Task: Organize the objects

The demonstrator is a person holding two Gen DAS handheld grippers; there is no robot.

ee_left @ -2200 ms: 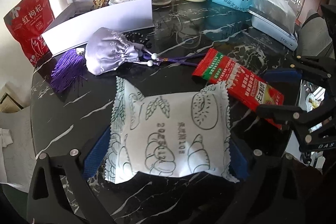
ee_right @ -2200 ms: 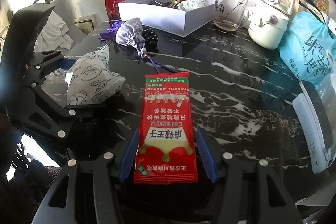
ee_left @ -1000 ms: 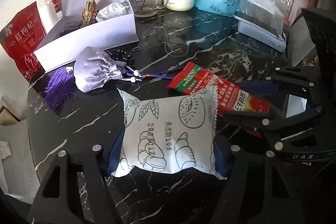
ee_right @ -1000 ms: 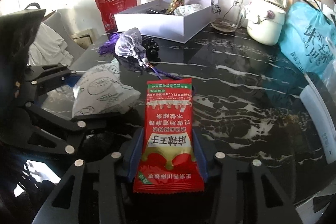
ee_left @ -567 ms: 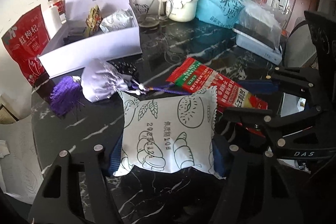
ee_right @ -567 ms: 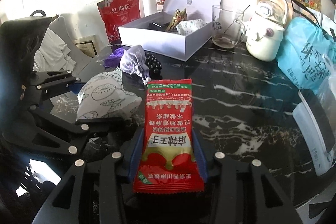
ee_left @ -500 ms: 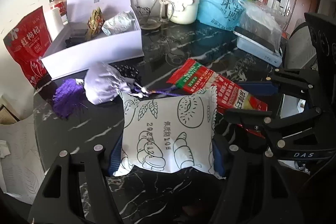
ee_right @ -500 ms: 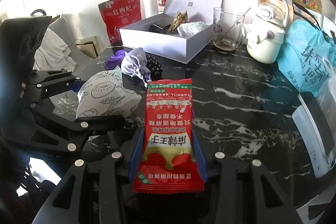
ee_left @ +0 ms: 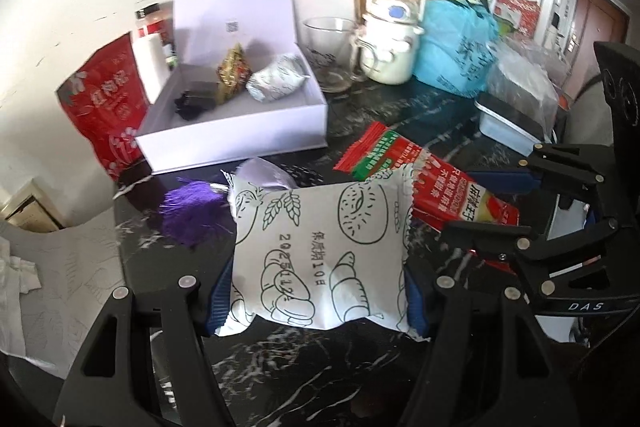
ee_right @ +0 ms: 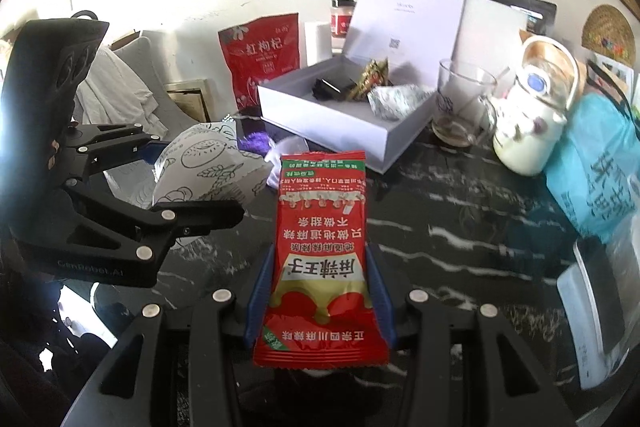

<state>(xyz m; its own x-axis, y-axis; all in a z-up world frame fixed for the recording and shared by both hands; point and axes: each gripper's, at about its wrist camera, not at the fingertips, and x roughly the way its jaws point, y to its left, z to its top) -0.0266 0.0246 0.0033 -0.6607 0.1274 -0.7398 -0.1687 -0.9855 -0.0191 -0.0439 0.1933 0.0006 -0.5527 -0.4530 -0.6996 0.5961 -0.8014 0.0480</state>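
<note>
left gripper (ee_left: 316,291) clamped on white bread packet (ee_left: 320,251), in front of white box (ee_left: 236,127) | right gripper (ee_right: 320,291) pinched red snack packet (ee_right: 320,251), before same box

Left gripper (ee_left: 316,291) clamps the white pastry packet (ee_left: 320,255) (red sachet (ee_left: 424,183) alongside).

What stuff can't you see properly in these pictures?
- Lilac satin pouch: left wrist view, mostly behind the white bread packet.
- Black item in the white open box: both views, too small to identify.
- Clear glass mug: right wrist view, contents unclear.
- Left tongs and right tongs: the fingers are hidden behind their packets.
</note>
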